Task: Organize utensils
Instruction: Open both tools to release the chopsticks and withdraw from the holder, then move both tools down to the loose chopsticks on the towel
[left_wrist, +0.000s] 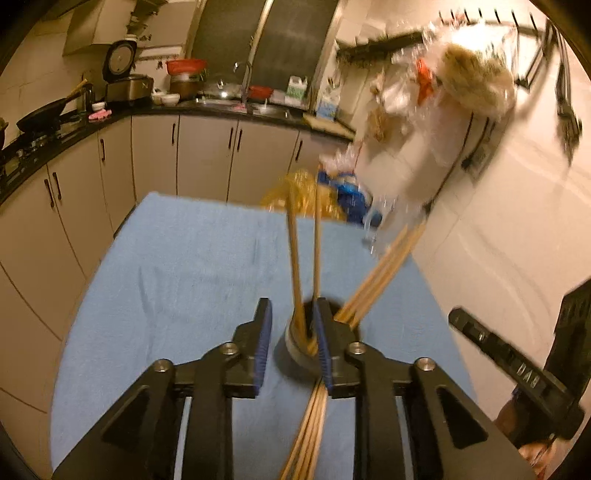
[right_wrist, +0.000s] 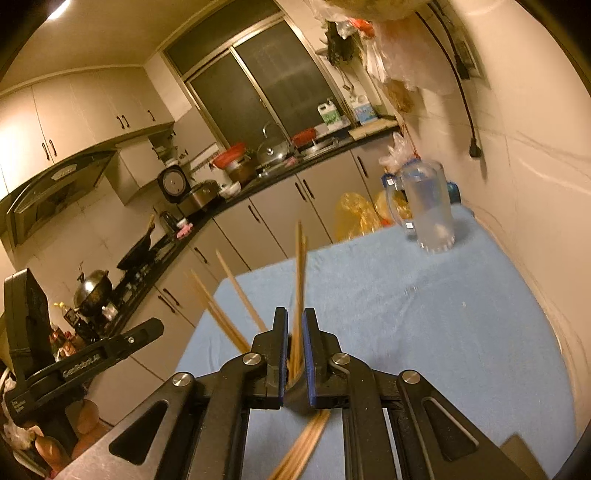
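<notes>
A small round metal holder stands on the blue cloth with several wooden chopsticks leaning out of it. My left gripper is open around the holder, one pad on each side. More chopsticks lie flat under the gripper. In the right wrist view, my right gripper is shut on two upright chopsticks just above the dark holder. Other chopsticks fan out to the left. A loose bundle lies below the jaws.
A clear plastic jug stands at the far right of the cloth. Yellow bags sit beyond the table's far edge. Kitchen cabinets and a counter run along the left and back. The right wall is close.
</notes>
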